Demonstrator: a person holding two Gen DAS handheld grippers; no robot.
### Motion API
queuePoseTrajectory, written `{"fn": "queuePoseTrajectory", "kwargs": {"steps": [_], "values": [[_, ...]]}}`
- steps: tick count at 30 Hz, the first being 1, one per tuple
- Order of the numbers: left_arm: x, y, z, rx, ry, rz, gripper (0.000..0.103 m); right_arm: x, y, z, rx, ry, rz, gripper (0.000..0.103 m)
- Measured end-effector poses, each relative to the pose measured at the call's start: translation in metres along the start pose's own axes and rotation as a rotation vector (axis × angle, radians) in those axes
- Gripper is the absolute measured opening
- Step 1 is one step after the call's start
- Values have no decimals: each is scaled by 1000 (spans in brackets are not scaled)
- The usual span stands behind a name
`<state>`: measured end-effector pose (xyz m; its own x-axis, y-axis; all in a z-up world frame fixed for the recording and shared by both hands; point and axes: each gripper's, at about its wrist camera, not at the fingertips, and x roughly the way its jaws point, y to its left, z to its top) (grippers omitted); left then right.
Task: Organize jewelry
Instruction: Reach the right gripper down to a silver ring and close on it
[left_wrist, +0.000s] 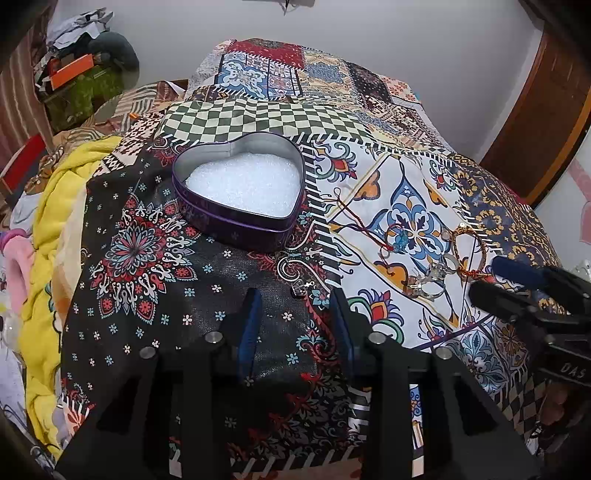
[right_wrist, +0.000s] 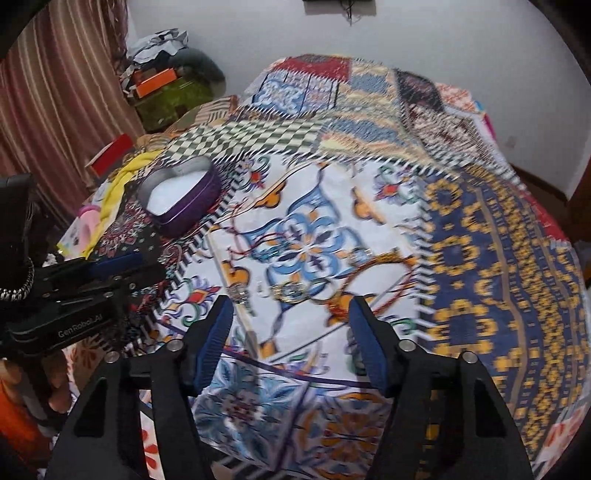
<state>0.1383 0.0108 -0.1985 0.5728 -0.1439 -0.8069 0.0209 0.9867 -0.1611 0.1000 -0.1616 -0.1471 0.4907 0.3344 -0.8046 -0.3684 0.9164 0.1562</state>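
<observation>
Yellow blanket: left edge of the left wrist view, bunched on the bed.
Heart-shaped tin: upper centre, lid off, white filling inside, resting on the patchwork bedspread.
Left claw: bottom centre, released, empty, a small charm just beyond its tips.
Jewelry: right of centre, bracelets and rings lying loose on the white patch, apart from the tin.
Right claw: bottom centre of its blurred view, released, empty, above the jewelry.

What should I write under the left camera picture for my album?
Open left tool hovers over a patterned bedspread, near a purple heart-shaped tin and loose rings.
</observation>
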Motion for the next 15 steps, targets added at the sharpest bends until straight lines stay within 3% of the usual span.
{"fn": "queuePoseTrajectory", "kwargs": {"steps": [4, 15], "values": [[2, 2, 0, 0, -4, -18, 33, 14, 6, 1, 25, 51, 51, 46], [12, 6, 5, -4, -12, -33, 17, 33, 16, 3, 37, 103, 88, 38]]}}
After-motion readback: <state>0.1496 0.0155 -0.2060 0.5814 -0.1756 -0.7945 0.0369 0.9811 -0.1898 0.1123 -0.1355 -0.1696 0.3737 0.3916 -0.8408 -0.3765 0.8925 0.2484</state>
